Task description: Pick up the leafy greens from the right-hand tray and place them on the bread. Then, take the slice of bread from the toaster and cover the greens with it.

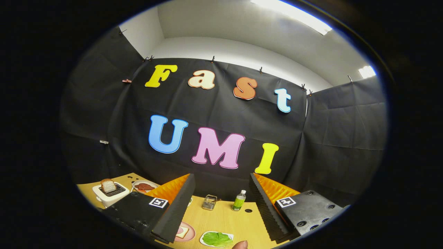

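Right now the tool (221,207) hangs wide open above the worktop (221,218), holding nothing. Leafy greens (217,239) lie on a white tray (205,242) between its fingers; the bread plate (185,232) sits just beside its left finger, and the toaster (110,193) with its slice (108,185) stands beyond, to the left.

Gripper (221,211) body, as seen from its own camera.

Two broad fingers (174,211) ran forward, set wide apart with a clear gap between them, gripping nothing. Their inner faces were ribbed, cut in a fine sawtooth, each finger a thick slab tapering toward the far end. Each sprang from a black block-shaped carriage; the right-hand block (308,211) showed several round recessed screw holes. A small square black-and-white fiducial marker (158,202) sat on top of each carriage, near the finger root.
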A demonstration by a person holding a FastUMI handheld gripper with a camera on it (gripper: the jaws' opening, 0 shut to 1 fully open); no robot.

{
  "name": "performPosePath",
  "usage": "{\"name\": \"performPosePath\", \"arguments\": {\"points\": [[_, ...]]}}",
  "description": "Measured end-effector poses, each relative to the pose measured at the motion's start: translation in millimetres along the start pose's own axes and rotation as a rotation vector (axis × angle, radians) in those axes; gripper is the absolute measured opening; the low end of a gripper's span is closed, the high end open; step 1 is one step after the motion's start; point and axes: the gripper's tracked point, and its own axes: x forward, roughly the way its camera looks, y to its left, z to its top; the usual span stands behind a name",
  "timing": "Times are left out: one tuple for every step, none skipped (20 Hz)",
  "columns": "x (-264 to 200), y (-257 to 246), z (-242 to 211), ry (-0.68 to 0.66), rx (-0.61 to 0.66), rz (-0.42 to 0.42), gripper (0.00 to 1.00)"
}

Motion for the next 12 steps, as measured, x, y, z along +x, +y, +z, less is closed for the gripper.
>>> {"name": "performPosePath", "arguments": {"points": [[0.8, 2.1, -1.8, 0.001, -0.004, 0.009, 0.97], [2.0, 5.7, -1.7, -0.002, -0.011, 0.026, 0.97], [4.5, 8.1, -2.7, 0.001, -0.024, 0.045, 0.97], [8.9, 10.0, -9.3, 0.020, -0.029, 0.070, 0.97], [10.1, 11.1, -19.6, 0.055, -0.029, 0.097, 0.97], [15.9, 12.6, -38.7, 0.116, -0.027, 0.130, 0.97], [21.8, 10.9, -56.3, 0.169, -0.028, 0.154, 0.97], [30.8, 10.9, -75.7, 0.223, -0.030, 0.179, 0.97], [34.7, 9.7, -96.1, 0.277, -0.034, 0.203, 0.97], [38.6, 8.1, -116.8, 0.321, -0.037, 0.220, 0.97], [41.6, 3.6, -135.0, 0.358, -0.039, 0.227, 0.97], [44.7, -0.6, -151.8, 0.388, -0.038, 0.232, 0.97]]}}
